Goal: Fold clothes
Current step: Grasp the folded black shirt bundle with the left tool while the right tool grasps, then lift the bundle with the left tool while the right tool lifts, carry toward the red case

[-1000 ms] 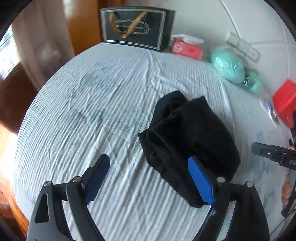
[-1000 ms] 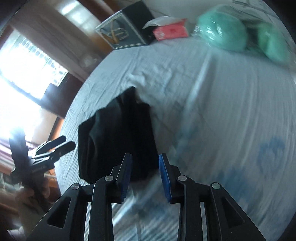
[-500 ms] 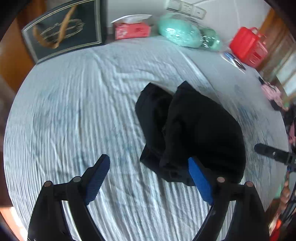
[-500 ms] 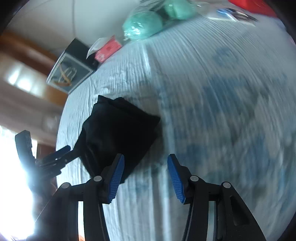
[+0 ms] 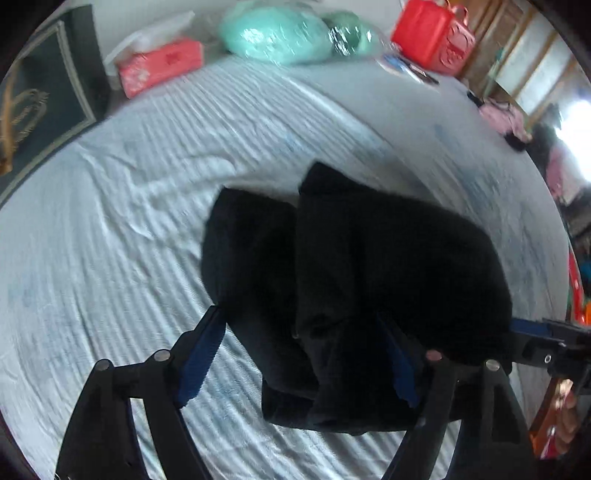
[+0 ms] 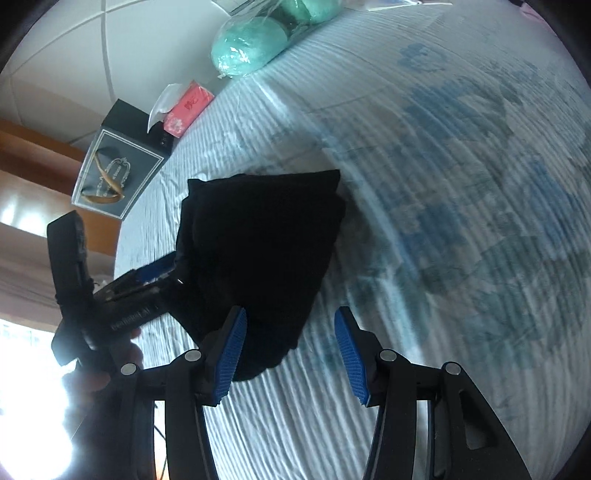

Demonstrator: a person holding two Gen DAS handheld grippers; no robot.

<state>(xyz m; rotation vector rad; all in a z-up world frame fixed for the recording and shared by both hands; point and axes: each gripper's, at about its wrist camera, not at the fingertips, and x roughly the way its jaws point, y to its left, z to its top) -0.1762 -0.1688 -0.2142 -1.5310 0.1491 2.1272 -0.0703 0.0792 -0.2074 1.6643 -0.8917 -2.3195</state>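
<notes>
Both grippers now tilted down over folded black fabric garment (image 5: pixel 369 280); left gripper (image 5: pixel 299 354) closing around near edge, unpinched; right gripper (image 6: pixel 291 354) open, wider than before, empty; grasp for next fold likely.

Daylight glares white at the near left of the right wrist view. Motion blur smears the bedsheet (image 6: pixel 461 221); fisheye bends the edges; the black garment (image 5: pixel 369 277) shows no detail.

Bed (image 5: pixel 110 229) (pale ribbed sheet) bears black garment (image 5: pixel 369 266), tissue box (image 5: pixel 162 66), green bundles (image 5: pixel 273 33).
</notes>
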